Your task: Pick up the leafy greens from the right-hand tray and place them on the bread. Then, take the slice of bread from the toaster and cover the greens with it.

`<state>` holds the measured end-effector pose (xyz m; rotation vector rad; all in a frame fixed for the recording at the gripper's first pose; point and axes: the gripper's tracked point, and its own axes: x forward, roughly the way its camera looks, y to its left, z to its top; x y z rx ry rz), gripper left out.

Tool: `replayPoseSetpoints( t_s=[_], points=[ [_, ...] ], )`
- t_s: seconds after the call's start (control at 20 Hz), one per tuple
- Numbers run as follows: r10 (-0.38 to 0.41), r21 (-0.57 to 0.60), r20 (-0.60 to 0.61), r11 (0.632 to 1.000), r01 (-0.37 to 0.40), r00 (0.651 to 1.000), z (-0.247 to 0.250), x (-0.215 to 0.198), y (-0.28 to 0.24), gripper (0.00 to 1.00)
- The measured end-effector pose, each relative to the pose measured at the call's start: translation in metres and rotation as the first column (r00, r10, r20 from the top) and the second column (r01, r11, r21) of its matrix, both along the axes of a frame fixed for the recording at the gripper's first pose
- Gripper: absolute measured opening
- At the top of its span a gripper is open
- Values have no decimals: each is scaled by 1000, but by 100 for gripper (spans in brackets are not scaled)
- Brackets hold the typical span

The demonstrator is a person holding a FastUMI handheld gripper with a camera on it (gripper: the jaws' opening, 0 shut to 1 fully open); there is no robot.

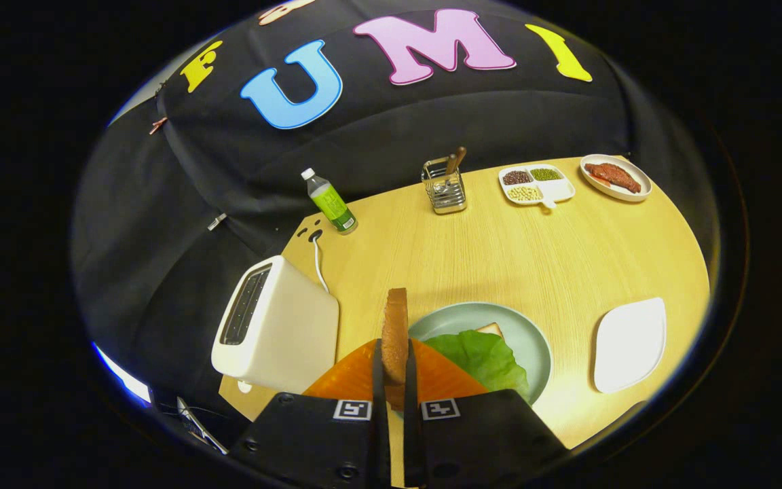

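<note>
Bread slice [395, 333] in clamped jaws (wooden table [533, 251])

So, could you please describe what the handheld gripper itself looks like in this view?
The gripper has two narrow, flat fingers running forward side by side. They rise from two dark, blocky housings with visible screw heads. Each housing carries a small square black-and-white fiducial marker near its front inner corner. No cables or sleeve can be seen.

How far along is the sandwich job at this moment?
Done: the leafy greens lie on the bread on the round plate; the white tray is bare. In hand: the tool grips a bread slice upright, beside the toaster. Left: covering the greens.
</note>
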<state>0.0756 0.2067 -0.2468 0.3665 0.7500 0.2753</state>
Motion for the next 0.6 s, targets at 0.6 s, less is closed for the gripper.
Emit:
replayPoseSetpoints(
  t_s=[0.6],
  points=[
    [-47,-37,-55,998,45,997,-41,2,-38,15]
  ],
)
